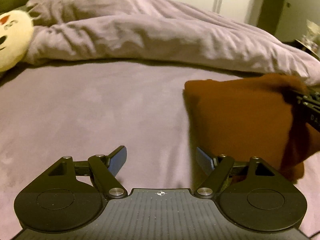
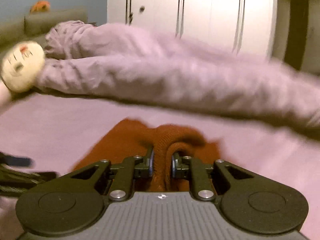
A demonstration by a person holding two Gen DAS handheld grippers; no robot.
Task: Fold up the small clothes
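A rust-brown knit garment (image 1: 244, 116) is held up off the lilac bed sheet (image 1: 100, 110) at the right of the left wrist view. My right gripper (image 2: 162, 160) is shut on a bunched fold of this garment (image 2: 160, 138); its body shows at the right edge of the left wrist view (image 1: 308, 104). My left gripper (image 1: 161, 158) is open and empty, low over the sheet, with its right finger just beside the garment's left edge. Part of it shows at the left edge of the right wrist view (image 2: 18, 172).
A crumpled lilac duvet (image 1: 140, 32) lies across the far side of the bed. A cream round plush toy (image 1: 12, 38) lies at the far left. White wardrobe doors (image 2: 200, 10) stand behind the bed. Clutter (image 1: 310, 38) sits at the far right.
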